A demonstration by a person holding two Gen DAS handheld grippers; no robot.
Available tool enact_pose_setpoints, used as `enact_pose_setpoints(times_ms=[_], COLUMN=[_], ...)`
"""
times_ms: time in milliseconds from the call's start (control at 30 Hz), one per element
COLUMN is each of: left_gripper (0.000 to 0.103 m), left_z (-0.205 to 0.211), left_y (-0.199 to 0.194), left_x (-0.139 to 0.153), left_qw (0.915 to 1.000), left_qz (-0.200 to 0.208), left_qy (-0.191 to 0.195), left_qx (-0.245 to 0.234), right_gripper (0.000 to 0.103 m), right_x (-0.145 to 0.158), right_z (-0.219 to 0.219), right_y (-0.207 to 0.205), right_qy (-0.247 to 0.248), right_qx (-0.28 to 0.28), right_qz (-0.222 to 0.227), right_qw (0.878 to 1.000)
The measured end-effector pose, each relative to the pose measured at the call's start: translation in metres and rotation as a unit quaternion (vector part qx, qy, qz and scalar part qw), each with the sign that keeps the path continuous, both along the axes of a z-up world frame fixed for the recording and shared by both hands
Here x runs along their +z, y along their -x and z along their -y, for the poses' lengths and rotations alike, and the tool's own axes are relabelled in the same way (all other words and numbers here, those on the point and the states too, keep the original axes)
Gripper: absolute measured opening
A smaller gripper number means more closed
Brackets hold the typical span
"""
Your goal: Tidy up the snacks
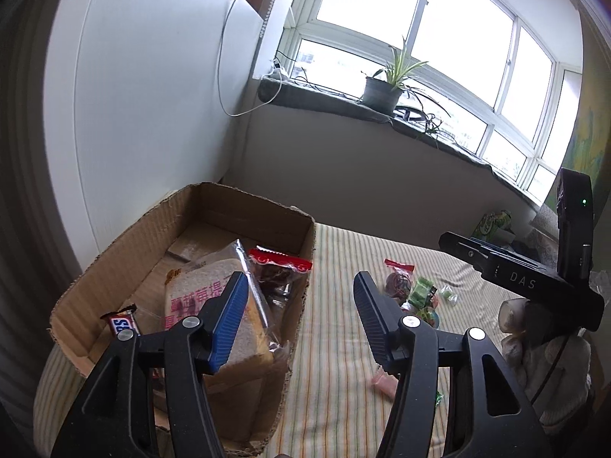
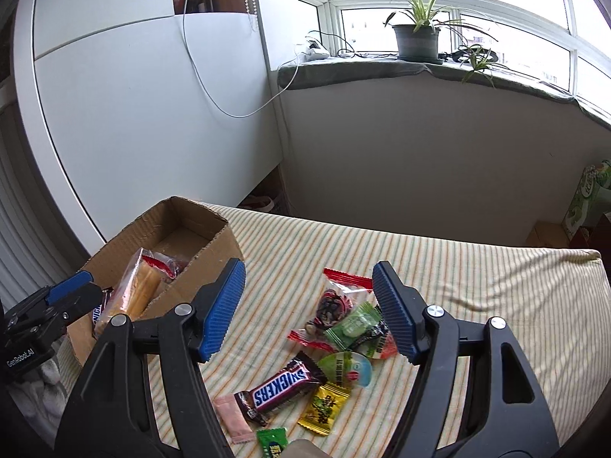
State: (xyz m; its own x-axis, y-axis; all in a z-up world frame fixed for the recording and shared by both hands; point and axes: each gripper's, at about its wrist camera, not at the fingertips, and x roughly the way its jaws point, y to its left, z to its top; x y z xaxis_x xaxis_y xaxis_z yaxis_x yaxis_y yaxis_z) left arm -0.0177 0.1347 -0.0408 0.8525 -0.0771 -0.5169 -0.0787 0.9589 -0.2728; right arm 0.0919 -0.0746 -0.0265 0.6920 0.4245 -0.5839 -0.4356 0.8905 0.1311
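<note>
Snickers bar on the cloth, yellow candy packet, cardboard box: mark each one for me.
Snickers bar point(image 2: 280, 386), right wrist view, on the blue logo in the wrapper's middle.
yellow candy packet point(image 2: 324, 408), right wrist view, on the green print at its centre.
cardboard box point(image 2: 214, 246), right wrist view, on its bare outer side wall.

A: What can you read here?

B: "SNICKERS" on the brown bar point(image 2: 282, 388) lying on the striped cloth, printed upside down from this side. In the cardboard box, another bar point(image 1: 121, 323) shows only "RS".

A: And on the tools?

B: "DAS" on the right gripper's black body point(image 1: 523, 281), "GenRobot.AI" on the left gripper's body point(image 2: 23, 355). The bread bag point(image 1: 214, 305) carries pink Chinese characters, too partial to read.
</note>
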Motion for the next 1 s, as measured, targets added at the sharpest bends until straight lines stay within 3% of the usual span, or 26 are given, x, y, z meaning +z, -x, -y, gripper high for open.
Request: enact_pose_setpoints(times_ms=[267,633,833,900,1000], left_gripper=[0.057,0.057,0.056,0.047,0.043], left_z=[0.043,0.078,0.1,0.104,0.108], left_y=[-0.011,-0.029,-0.038,-0.041,-0.044], left_x=[-0.007,-0.031,-0.05,-0.055,-0.061], left_qw=[0.9985,0.9923,0.9879,0.9866,0.9849], left_qz=[-0.016,-0.065,-0.094,-0.102,-0.11], left_qy=[-0.015,0.007,-0.016,-0.019,-0.025], left_qx=[-0.05,-0.105,-0.122,-0.126,-0.131], right_gripper=[0.072,0.072,0.06,0.06,0.045], right_x=[-0.021,-0.068,-0.08,-0.085,-0.091], right_z=[0.049,0.065,0.051,0.049,0.047], right_y=[0.006,0.016,0.02,0.019,0.017], right_qy=[0.004,-0.015,-0.003,-0.009,-0.012], right_qx=[-0.022,0.022,0.05,0.055,0.061], right_qz=[-0.021,-0.124,-0.143,-0.155,-0.171], right_qw=[1.0,0.992,0.988,0.986,0.983])
